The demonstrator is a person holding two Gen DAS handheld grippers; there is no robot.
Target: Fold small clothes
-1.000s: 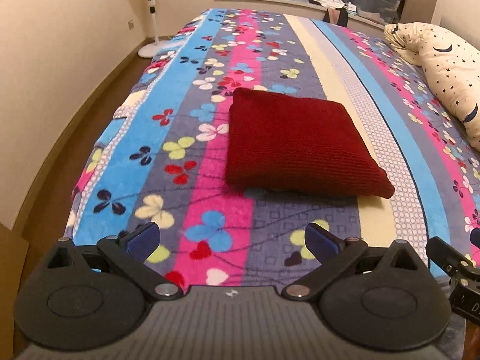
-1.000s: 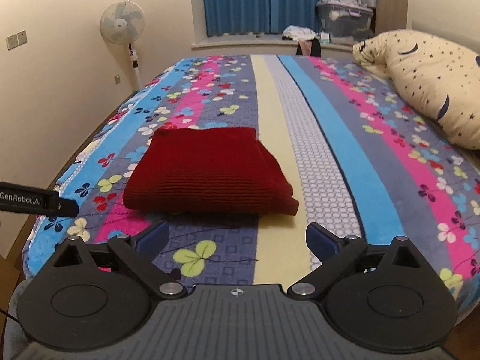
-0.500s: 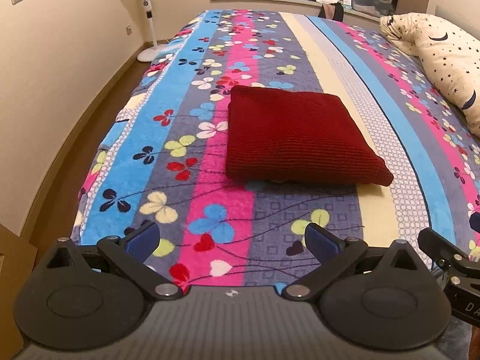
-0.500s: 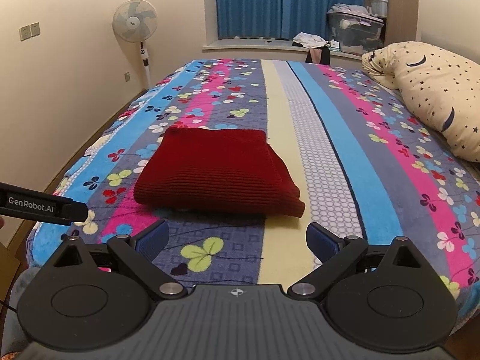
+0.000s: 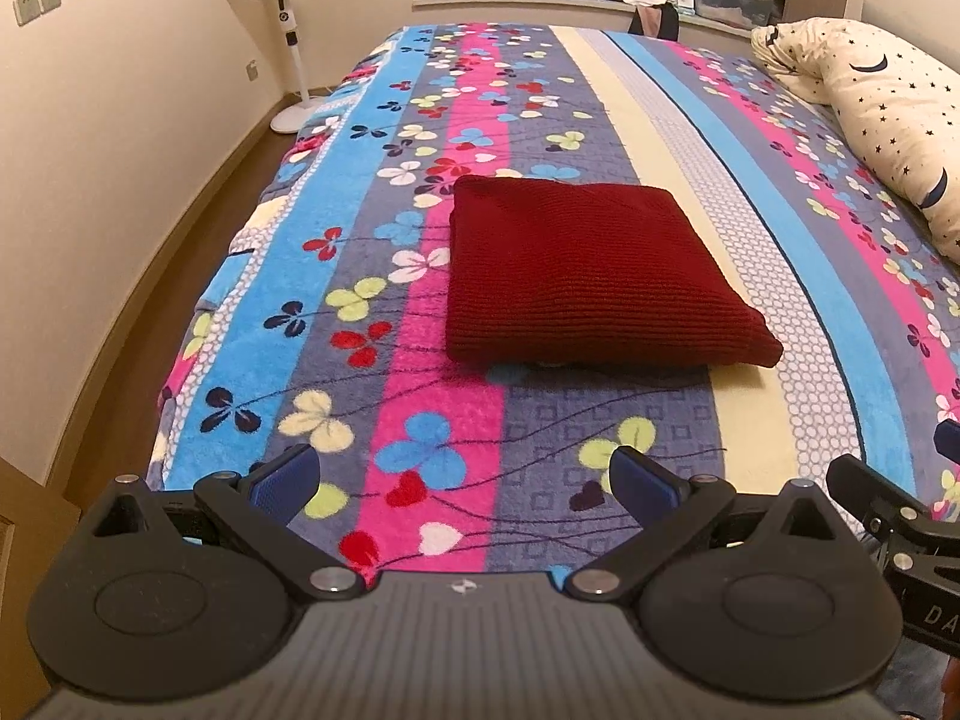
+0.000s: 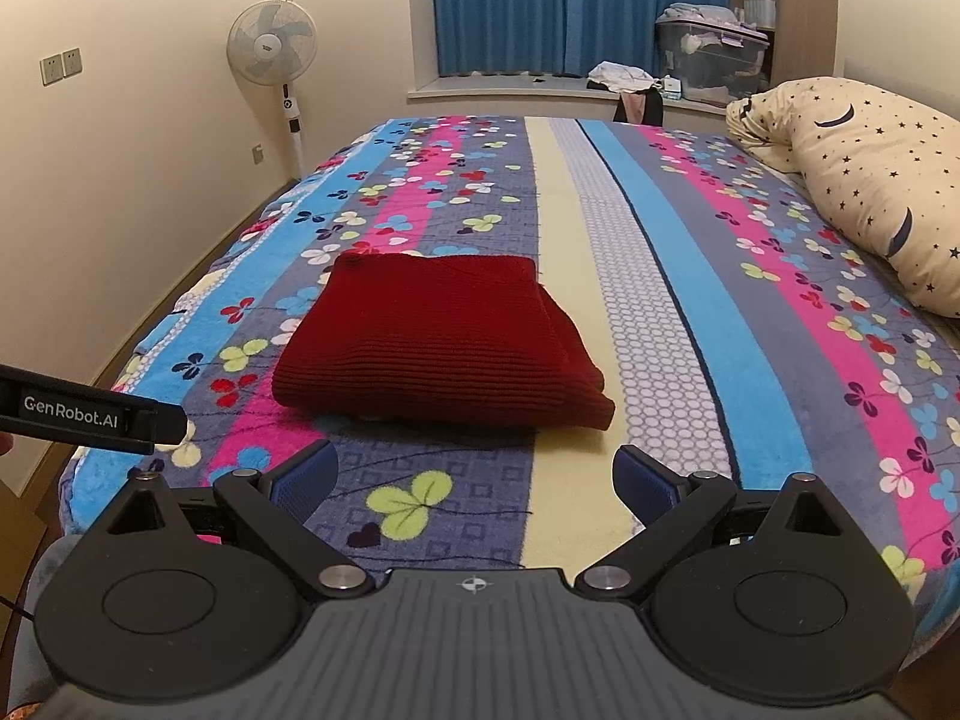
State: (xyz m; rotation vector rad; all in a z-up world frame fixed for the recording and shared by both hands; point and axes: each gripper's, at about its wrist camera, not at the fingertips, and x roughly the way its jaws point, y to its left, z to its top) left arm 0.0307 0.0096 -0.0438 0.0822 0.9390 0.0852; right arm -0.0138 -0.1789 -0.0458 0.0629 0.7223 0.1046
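A dark red knitted garment [image 5: 588,276] lies folded into a thick square on the striped flowered blanket [image 5: 420,120]; it also shows in the right wrist view [image 6: 438,339]. My left gripper [image 5: 462,477] is open and empty, held back near the bed's front edge, short of the garment. My right gripper [image 6: 474,477] is open and empty, also short of the garment, to the right of the left one. The left gripper's body [image 6: 90,414] shows at the left edge of the right wrist view.
A cream star-print pillow [image 6: 864,180] lies on the bed's right side. A standing fan [image 6: 273,54] is by the left wall. Storage boxes and clothes [image 6: 708,60] sit on the window ledge behind the bed. Wooden floor runs along the bed's left side.
Both grippers have drawn back and up from the folded garment, which looks smaller and farther now. The garment itself has not moved. Both stay open.
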